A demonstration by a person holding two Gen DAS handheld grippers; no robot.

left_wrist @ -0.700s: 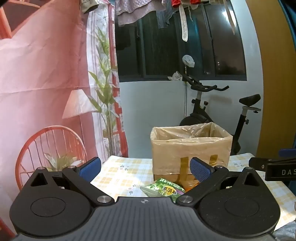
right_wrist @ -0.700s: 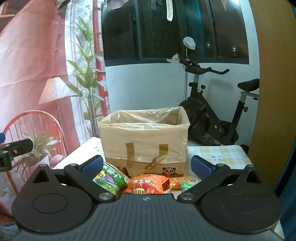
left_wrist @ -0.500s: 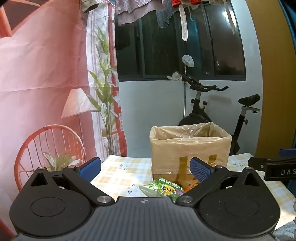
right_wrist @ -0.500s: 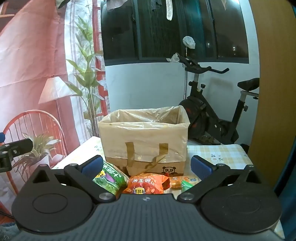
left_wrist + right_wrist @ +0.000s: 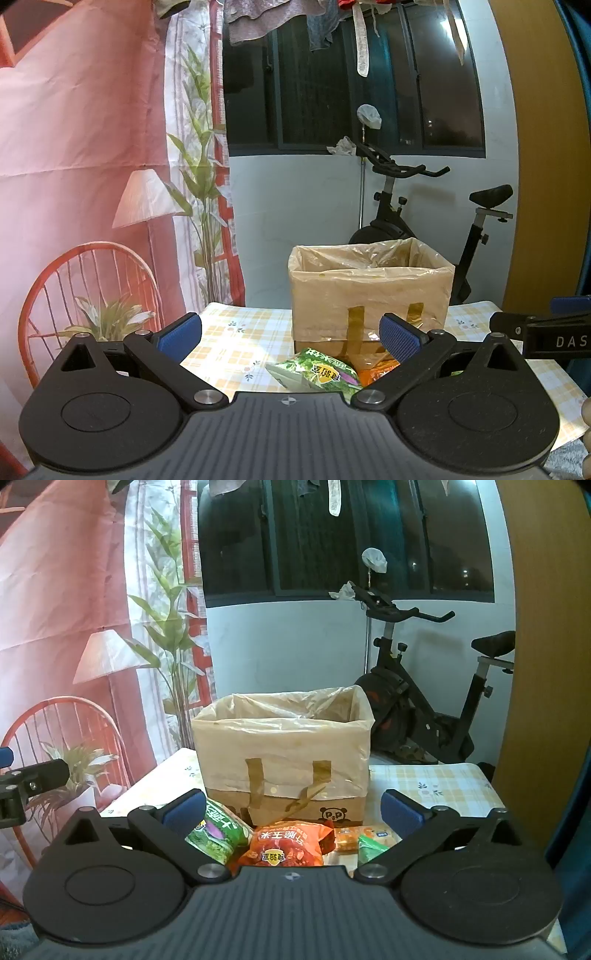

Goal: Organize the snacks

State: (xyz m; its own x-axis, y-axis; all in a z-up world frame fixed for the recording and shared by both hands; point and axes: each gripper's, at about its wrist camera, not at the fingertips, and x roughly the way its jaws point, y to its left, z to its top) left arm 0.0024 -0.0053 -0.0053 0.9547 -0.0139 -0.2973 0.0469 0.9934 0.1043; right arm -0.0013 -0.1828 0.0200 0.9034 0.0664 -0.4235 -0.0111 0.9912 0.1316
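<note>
Still unchanged, left tongs (image 5: 290,332) and right tongs (image 5: 293,810) wide apart, holding nothing, snack packets (image 5: 286,845) untouched

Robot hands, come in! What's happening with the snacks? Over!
Left gripper open, empty. Right gripper open, empty. Snack packets on table before lined bag, none picked. Nothing blocking.

L gripper (image 5: 290,334) & R gripper (image 5: 293,810) both level, side by side, pointing fwd, jaws spread wide w/ nothing between the blue pads (image 5: 400,338), each visible at edge of other's view.
</note>
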